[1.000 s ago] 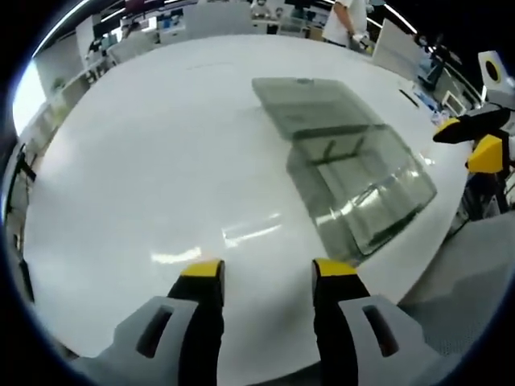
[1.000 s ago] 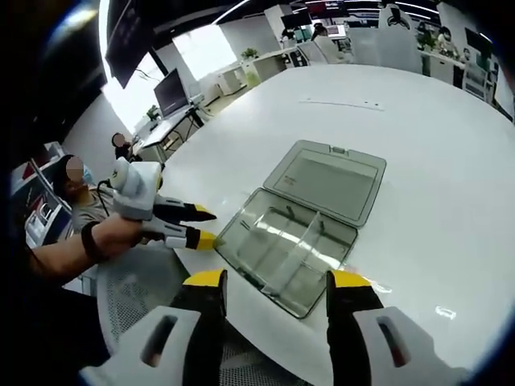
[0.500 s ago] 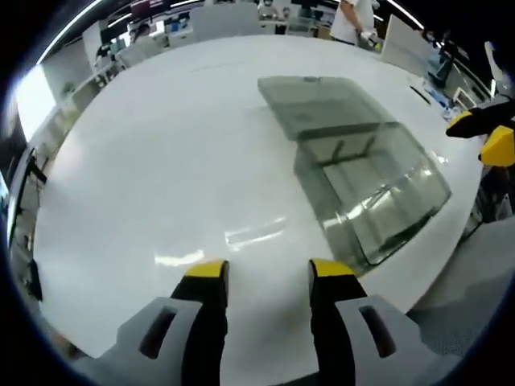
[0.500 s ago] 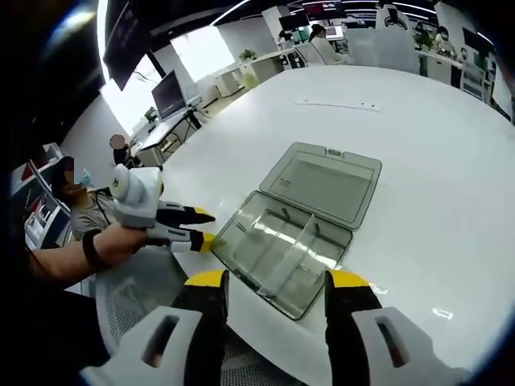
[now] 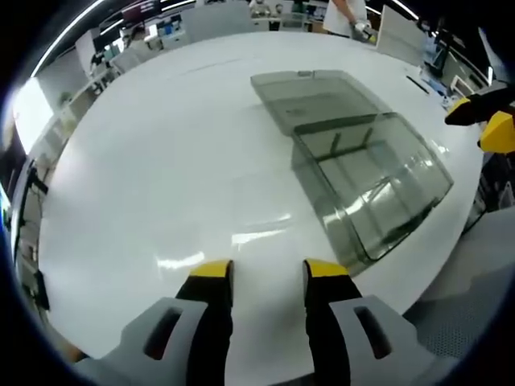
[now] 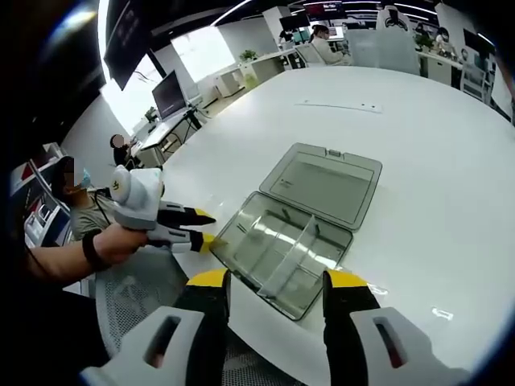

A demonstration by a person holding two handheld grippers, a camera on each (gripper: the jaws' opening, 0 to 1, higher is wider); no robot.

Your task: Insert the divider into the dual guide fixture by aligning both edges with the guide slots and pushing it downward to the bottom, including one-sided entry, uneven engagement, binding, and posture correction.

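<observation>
Open box (image 6: pixel 283 253) on table (image 6: pixel 434 145) near front edge, lid (image 6: pixel 326 181) flat behind tray; divider (image 6: pixel 294 256) inside tray; left gripper (image 6: pixel 205 229) at tray's left corner

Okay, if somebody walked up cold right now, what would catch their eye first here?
Most likely the clear plastic box near the edge of the big white table, its lid laid flat open behind it and a divider standing inside. Next, the left gripper with yellow tips, held beside the box's corner.
</observation>
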